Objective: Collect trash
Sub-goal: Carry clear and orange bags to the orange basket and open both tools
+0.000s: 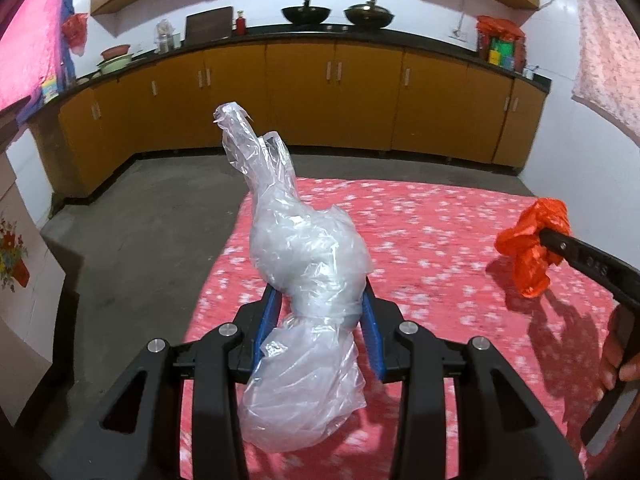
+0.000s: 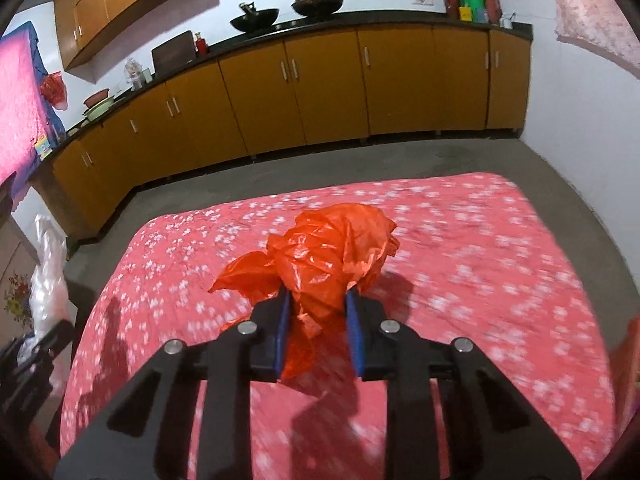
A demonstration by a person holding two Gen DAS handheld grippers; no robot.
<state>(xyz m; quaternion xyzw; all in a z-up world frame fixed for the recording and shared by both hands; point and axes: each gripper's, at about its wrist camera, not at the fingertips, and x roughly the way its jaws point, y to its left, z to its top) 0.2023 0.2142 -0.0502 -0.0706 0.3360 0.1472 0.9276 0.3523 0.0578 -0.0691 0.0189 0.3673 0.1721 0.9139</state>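
Cabinets point(image 1: 304, 92) in yellow-brown are seen along the far wall under a dark counter point(image 1: 280, 34), on which two black woks point(image 1: 306, 14), a red bottle point(image 1: 240, 24), stacked bowls point(image 1: 114, 58) and a red-wrapped bundle point(image 1: 500, 42) are set. Between those cabinets and a table spread with a red flowered cloth point(image 1: 440, 232) a strip of bare grey floor point(image 1: 152, 216) is left open, and it is carried round the cloth's left edge as well. A crumpled clear plastic bag point(image 1: 308, 256) is pinched between the blue pads of the left gripper point(image 1: 320, 312), its twisted neck raised above the cloth and its lower part hung behind the pads, so that much of the forward view is blocked. A crumpled orange plastic bag point(image 2: 328, 260) is clamped by the right gripper point(image 2: 318, 312) above the middle of the cloth. In the left view the orange bag is seen well apart, over the cloth's right side. A box with a flower print point(image 1: 14, 256) is stood at the left edge of the floor, near the cloth's corner.
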